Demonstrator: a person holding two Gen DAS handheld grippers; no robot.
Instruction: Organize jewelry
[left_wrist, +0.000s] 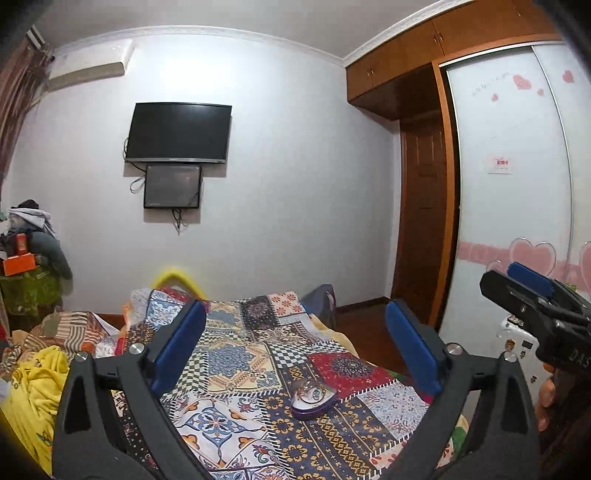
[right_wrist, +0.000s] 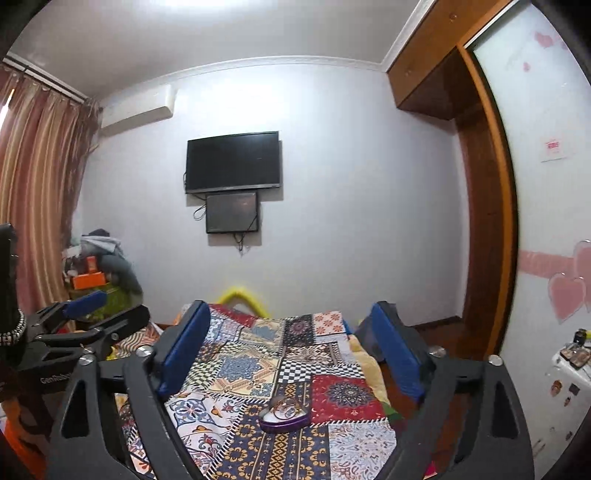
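While both grippers point level across the room, the purple heart-shaped box (left_wrist: 313, 400) lies on the patchwork bedspread (left_wrist: 236, 354) in front of them, apart from both. Inside the box sit gold-coloured rings or bangles (right_wrist: 283, 405); the fisheye view makes them too small to tell which, though they look like loops piled together.

The left gripper (left_wrist: 295, 354) has its jaws spread wide, blue pads on either side of the view, with nothing between them but the bedspread beyond. The right gripper (right_wrist: 288, 350) stands the same way, jaws wide apart and empty. In the left wrist view the right gripper shows at the right edge, with a hand (left_wrist: 546, 402) under it. In the right wrist view the left gripper shows at the left edge.

On the far white wall hangs a dark television (left_wrist: 178, 133) with a smaller dark screen (left_wrist: 173, 186) just below it, cables trailing from both. An air conditioner (left_wrist: 90, 62) is mounted high near the striped curtain (right_wrist: 33, 206). A wardrobe with a heart-decorated sliding door (left_wrist: 517, 184) fills the right side, with a wooden door (left_wrist: 421, 221) beside it. Yellow cloth (left_wrist: 35, 387) is bunched on the left of the bed.
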